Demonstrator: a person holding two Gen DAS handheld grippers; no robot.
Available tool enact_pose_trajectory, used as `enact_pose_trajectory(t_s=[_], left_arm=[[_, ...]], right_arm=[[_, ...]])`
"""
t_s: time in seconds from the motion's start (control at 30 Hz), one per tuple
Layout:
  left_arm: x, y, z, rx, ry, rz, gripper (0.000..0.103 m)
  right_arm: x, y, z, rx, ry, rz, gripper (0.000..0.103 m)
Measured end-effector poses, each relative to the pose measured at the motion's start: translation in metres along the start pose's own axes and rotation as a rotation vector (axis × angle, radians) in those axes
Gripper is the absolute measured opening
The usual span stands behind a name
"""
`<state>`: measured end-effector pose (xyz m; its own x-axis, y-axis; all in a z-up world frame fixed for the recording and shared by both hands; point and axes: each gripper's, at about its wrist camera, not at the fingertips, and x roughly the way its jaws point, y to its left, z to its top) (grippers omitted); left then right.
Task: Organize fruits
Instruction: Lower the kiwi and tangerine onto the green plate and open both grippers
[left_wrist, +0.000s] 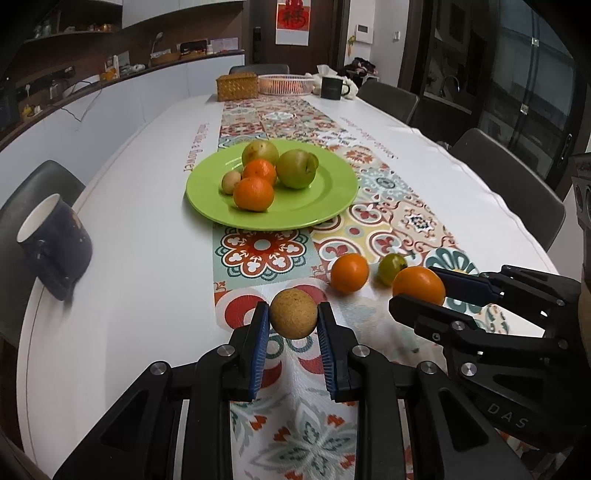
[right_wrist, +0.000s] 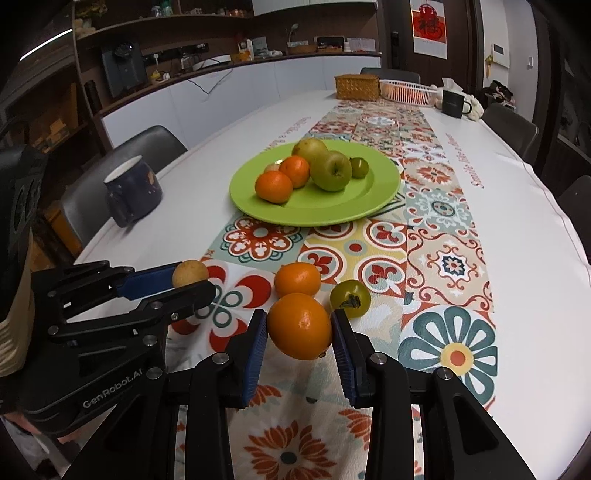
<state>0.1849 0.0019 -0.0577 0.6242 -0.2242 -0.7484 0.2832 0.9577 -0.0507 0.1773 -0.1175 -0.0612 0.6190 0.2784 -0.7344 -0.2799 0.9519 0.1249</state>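
Centrally, green plate (right_wrist: 373, 199) holds oranges (right_wrist: 274, 187), apples (right_wrist: 331, 171), small fruits.

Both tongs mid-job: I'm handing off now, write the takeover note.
Left tongs: shut on the tan round fruit, just above the runner.
Right tongs: shut on the large orange.
Done: green plate holds two oranges, two big green fruits, one small green and one small tan fruit.
Left: plate both held fruits, then the small orange and green tomato lying on the table runner.
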Motion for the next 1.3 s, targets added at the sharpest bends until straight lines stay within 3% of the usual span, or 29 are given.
enact_pose_trajectory(t_s=[0.63,0.97,1.3], left_arm=[[-0.052,-0.017,0.029,0.022,-0.133,0.034,0.026],[-0.047,-0.023,0.057,0.011,-0.164,0.036,0.026],[-0.019,-0.017,0.088,-0.022,-0.152,0.016,0.026]], right_arm=[[-0.049,-0.009,0.027,-0.014,-0.131,0.014,0.036],[-0.052,-0.026,0.063,-0.075,-0.171,0.005,0.036],[-0.029,-0.039,0.103,-0.138,-0.165,0.017,0.036]])
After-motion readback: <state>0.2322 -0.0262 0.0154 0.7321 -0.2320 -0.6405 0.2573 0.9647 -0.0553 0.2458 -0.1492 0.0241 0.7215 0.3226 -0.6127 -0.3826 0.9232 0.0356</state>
